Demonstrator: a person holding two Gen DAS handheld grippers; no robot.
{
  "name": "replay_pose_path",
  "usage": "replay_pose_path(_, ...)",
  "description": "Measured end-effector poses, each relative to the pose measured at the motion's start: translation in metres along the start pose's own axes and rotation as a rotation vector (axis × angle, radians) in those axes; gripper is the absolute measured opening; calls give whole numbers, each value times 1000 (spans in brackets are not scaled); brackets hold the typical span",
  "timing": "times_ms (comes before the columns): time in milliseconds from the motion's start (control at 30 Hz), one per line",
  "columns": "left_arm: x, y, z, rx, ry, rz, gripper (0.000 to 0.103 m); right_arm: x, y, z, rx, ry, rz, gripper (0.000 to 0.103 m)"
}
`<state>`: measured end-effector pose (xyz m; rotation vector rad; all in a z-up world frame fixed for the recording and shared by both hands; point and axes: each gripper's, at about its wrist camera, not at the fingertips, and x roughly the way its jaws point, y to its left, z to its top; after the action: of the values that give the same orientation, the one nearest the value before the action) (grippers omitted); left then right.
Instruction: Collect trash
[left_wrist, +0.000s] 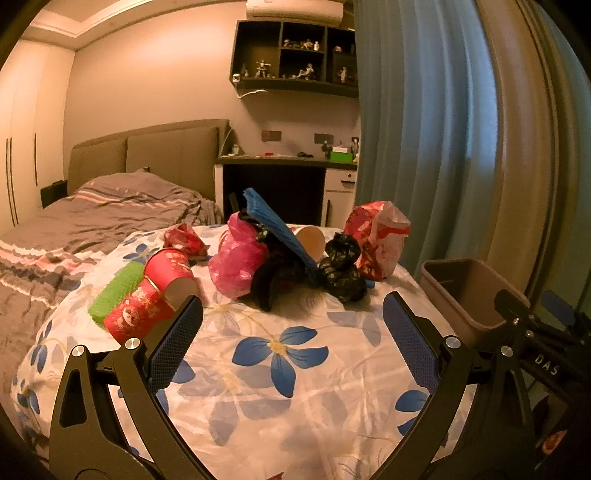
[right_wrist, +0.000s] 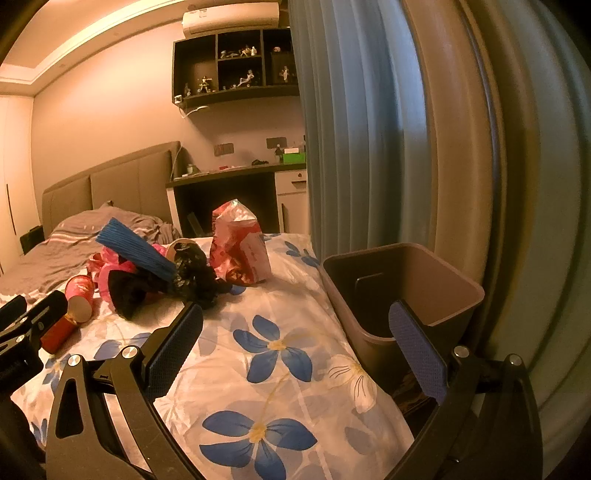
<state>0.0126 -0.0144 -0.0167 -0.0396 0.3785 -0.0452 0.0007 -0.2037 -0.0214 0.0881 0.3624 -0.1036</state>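
so, both grippers hang over a table draped in a white cloth with blue flowers (left_wrist: 280, 354), and each one has its jaws spread wide with nothing between them: the left gripper (left_wrist: 293, 317) faces the heap of trash, the right gripper (right_wrist: 295, 328) sits further right, beside the bin.

counting the trash on the cloth: two red paper cups (left_wrist: 170, 271) lie on their sides at the left, one nested against the other, just beside one green honeycomb-textured piece (left_wrist: 116, 291). one crumpled red wrapper (left_wrist: 184, 240) lies behind them. in the middle there is one pink plastic bag (left_wrist: 238, 260), one blue ribbed bundle (left_wrist: 277, 225) leaning across the pile, one brownish paper cup (left_wrist: 312, 242) on its side with its mouth toward the camera, and one knotted black plastic bag (left_wrist: 340, 267). at the right end stands one red and white plastic bag (left_wrist: 376, 238). one brown bin (right_wrist: 402, 291) stands off the table's right edge, near a blue curtain (right_wrist: 354, 129).

a dark fuzzy mass under the blue bundle is hard to make out; it may be cloth or another bag. the brownish cup is half hidden by the bundle. from the right wrist view the left gripper's body cuts off part of the lower red cup, and the green piece is not visible there. the bin's inside is in shadow, so its contents cannot be told.
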Motion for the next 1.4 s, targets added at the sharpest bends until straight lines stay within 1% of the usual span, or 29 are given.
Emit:
replay_pose_path(133,9,-3,-1,10,14,-12,96,8,-3,-2,6,13,3,98)
replay_pose_path(233,16,-4,-1,12,17,-13,96,18,-4,-3,9,15,22,98)
replay_pose_path(367,31,3,4,-10,23,2,96,39,-3,4,4,-11,62,98)
replay_pose_path(467,41,9,9,-21,25,14,96,62,-1,14,4,-27,93,98)
replay_pose_path(567,53,15,14,-27,29,8,96,85,7,26,-6,-38,143,97)
replay_pose_path(667,64,19,19,-31,28,24,96,112,18,40,-21,-39,180,92)
replay_pose_path(767,75,24,25,-42,25,38,96,143,29,51,-27,-17,224,90)
replay_pose_path(867,82,29,32,-56,19,48,94,168,34,63,-30,-11,255,86)
replay_pose_path(900,84,31,35,-60,17,48,94,176,36,68,-30,-8,268,83)
replay_pose_path(1000,91,32,42,-69,9,49,91,192,38,75,-29,7,305,78)
replay_pose_path(1033,92,33,44,-72,6,47,90,198,40,77,-33,12,319,74)
replay_pose_path(1067,95,32,47,-76,3,44,87,204,42,79,-40,19,334,71)
replay_pose_path(1133,99,32,51,-85,0,34,85,210,42,79,-42,36,363,62)
replay_pose_path(1167,102,33,54,-91,0,27,84,213,41,79,-39,48,382,59)
replay_pose_path(1200,104,33,55,-94,2,23,84,215,40,78,-38,57,395,53)
replay_pose_path(1233,107,32,56,-96,4,19,81,218,40,79,-40,60,402,46)
replay_pose_path(1267,110,33,57,-102,7,15,77,219,40,78,-46,63,412,41)
replay_pose_path(1333,114,34,59,-113,8,14,73,219,41,77,-60,72,424,22)
replay_pose_path(1400,118,37,61,-132,13,8,72,216,41,74,-70,72,436,16)
